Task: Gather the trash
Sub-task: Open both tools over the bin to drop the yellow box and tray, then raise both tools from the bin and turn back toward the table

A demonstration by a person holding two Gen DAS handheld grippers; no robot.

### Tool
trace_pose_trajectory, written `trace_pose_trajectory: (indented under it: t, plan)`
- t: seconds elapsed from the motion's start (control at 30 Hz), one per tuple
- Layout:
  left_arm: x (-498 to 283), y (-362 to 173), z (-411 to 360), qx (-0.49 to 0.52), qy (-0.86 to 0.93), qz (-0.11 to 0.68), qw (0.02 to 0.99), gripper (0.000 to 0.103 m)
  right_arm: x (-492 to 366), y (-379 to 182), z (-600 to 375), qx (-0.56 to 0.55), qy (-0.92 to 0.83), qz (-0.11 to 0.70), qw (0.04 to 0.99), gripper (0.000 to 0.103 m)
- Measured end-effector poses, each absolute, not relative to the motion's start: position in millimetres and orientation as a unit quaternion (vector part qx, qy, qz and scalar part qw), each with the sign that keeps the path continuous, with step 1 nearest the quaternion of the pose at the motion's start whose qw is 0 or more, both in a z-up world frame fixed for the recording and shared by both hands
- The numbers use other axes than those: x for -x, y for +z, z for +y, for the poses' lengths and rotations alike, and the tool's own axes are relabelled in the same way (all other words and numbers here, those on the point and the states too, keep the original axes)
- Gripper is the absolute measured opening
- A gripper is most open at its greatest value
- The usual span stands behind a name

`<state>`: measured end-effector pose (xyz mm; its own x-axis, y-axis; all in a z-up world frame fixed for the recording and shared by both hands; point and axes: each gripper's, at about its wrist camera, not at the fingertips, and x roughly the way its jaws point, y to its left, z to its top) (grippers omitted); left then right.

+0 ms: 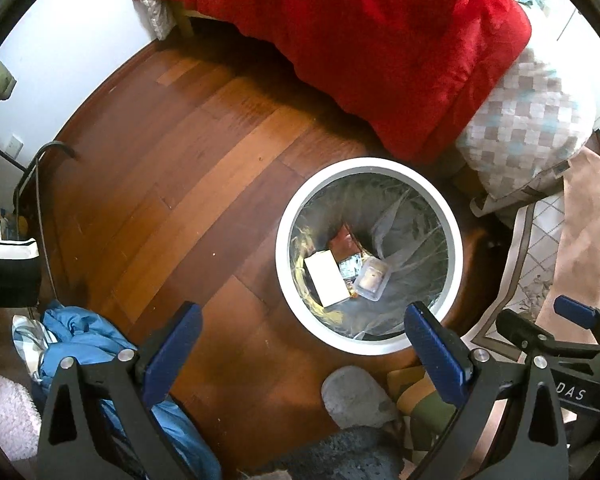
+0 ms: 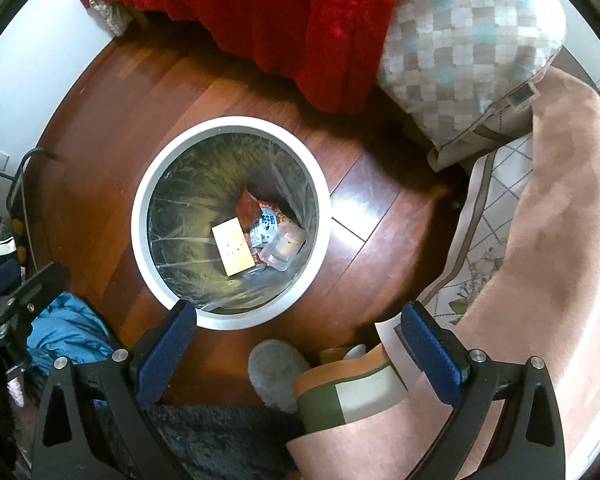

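- Left gripper (image 1: pixel 304 344) and right gripper (image 2: pixel 300 340): both spread wide, nothing between the pads, hanging above the floor (image 1: pixel 188 184).
- White bin (image 1: pixel 370 168) at 1 o'clock of the left gripper, 11 o'clock of the right; liner in, so trash drops straight down.
- Trash sits at the bin bottom: white box (image 2: pixel 235 250), clear tub (image 2: pixel 282 250), red wrapper (image 2: pixel 247 205).
- No loose trash seen on the floor; likely near done.
- Red blanket (image 1: pixel 380 40) at 12 o'clock.

Bright daylight, glare on glossy brown wooden floor (image 2: pixel 352 204); sharp centre, strong fisheye bending, dark vignetted corners.
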<state>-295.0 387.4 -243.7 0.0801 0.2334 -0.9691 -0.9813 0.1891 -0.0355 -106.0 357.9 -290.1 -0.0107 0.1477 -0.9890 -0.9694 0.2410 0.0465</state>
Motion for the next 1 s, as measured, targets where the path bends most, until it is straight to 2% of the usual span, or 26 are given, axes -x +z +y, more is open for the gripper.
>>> trace_pose_trajectory:
  t: [0.33,0.73,1.0]
  plan:
    - [296.7,-194.0,365.7,0.372,0.508,0.44,0.641,0.103,105.7,-239.7,337.7,0.357,0.497,0.509,0.605,0.103]
    - [293.3,-99.5,313.9,0.319,0.535,0.398,0.674,0.103,103.0,-126.8,276.4,0.259,0.551,0.47,0.639,0.103]
    - [256.2,-65.7,278.6,0.301,0.524,0.37,0.706,0.103,64.6,-70.7,207.6,0.167,0.565,0.481,0.649,0.103]
